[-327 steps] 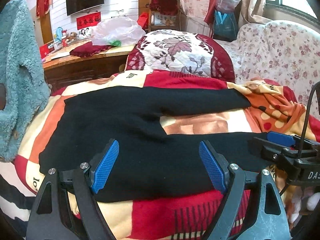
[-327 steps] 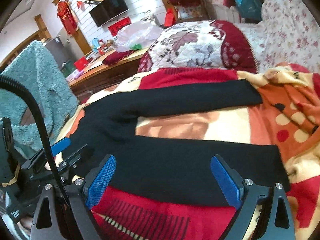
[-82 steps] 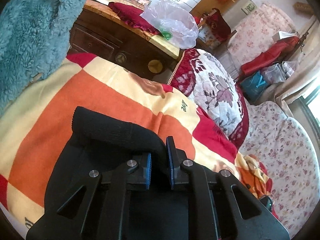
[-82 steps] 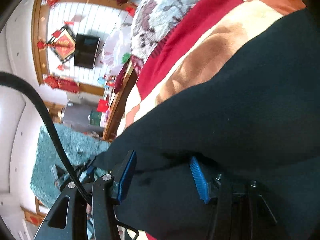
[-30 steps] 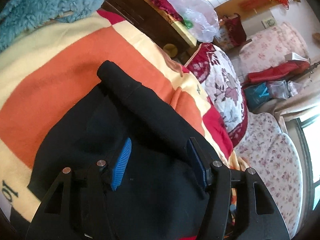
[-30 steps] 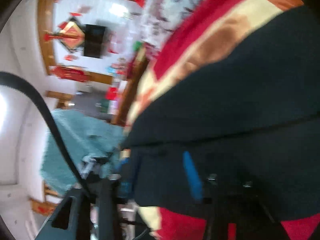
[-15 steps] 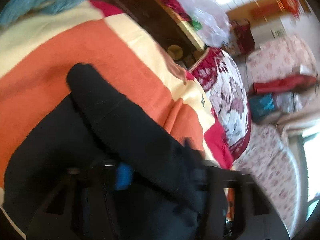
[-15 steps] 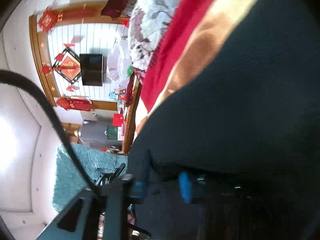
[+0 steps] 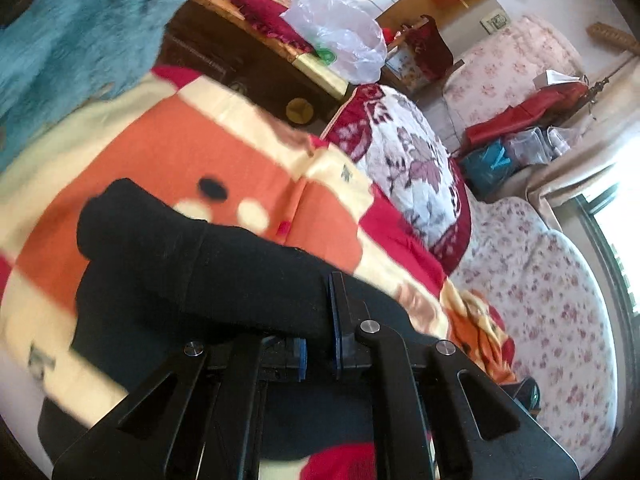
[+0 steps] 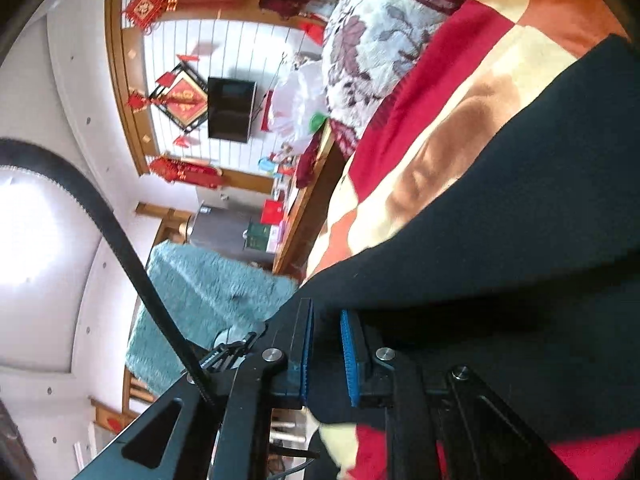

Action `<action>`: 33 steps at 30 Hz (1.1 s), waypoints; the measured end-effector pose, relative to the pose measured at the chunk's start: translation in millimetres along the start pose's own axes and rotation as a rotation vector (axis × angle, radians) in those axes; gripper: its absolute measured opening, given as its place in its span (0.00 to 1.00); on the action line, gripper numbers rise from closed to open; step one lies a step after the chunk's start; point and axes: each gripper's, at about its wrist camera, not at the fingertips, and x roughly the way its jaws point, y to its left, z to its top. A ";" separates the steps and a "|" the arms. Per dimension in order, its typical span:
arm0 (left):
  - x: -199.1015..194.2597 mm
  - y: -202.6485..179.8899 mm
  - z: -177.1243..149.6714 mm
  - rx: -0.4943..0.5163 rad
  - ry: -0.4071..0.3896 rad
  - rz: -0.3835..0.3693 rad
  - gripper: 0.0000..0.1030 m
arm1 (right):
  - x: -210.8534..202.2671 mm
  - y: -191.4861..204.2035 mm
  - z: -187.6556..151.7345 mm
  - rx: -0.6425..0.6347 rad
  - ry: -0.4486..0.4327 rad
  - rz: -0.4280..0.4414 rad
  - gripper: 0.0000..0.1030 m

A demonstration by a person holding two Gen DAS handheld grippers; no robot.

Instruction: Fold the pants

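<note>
The black pants [image 9: 208, 272] lie on a red, orange and cream blanket [image 9: 168, 160], one leg laid over the other. My left gripper [image 9: 318, 344] is shut on a raised fold of the black fabric near the waist end. In the right wrist view the pants [image 10: 520, 248] fill the lower right. My right gripper [image 10: 326, 354] is closed down on the edge of the black fabric, its blue pads [image 10: 352, 360] a narrow gap apart with cloth between them. The view is tilted sideways.
A teal fluffy garment [image 9: 68, 36] hangs at the left. A dark wooden cabinet [image 9: 224, 68] with a plastic bag [image 9: 340, 44] stands behind. A floral cushion [image 9: 412, 168] and floral sofa [image 9: 552, 304] lie at the right.
Both grippers have closed from open onto the black fabric. The left one has lifted a fold of the pants off the blanket.
</note>
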 end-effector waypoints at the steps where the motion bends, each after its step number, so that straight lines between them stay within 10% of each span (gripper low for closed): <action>1: -1.7 4.2 -7.7 0.001 0.005 0.013 0.07 | -7.7 1.3 -5.7 0.002 0.007 0.008 0.13; 13: 9.3 34.2 -50.0 0.011 0.037 0.128 0.08 | -3.8 -35.9 -46.2 0.063 0.102 -0.117 0.13; 17: 11.9 38.8 -49.1 -0.024 0.042 0.116 0.08 | -10.7 -29.9 -35.0 0.052 0.042 -0.191 0.48; 25: 4.5 37.7 -39.7 -0.063 0.034 0.076 0.08 | -9.8 -43.5 -25.8 0.136 -0.023 -0.205 0.48; 28: 1.8 31.4 -34.3 -0.059 0.028 0.067 0.08 | -3.1 -44.4 -18.1 0.103 -0.031 -0.187 0.39; 30: 2.0 30.5 -34.0 -0.054 0.032 0.077 0.08 | 0.5 -46.4 -13.4 0.081 -0.003 -0.186 0.10; 33: -0.8 31.6 -35.4 -0.052 0.033 0.079 0.08 | -4.8 -49.2 -14.9 0.082 -0.010 -0.128 0.08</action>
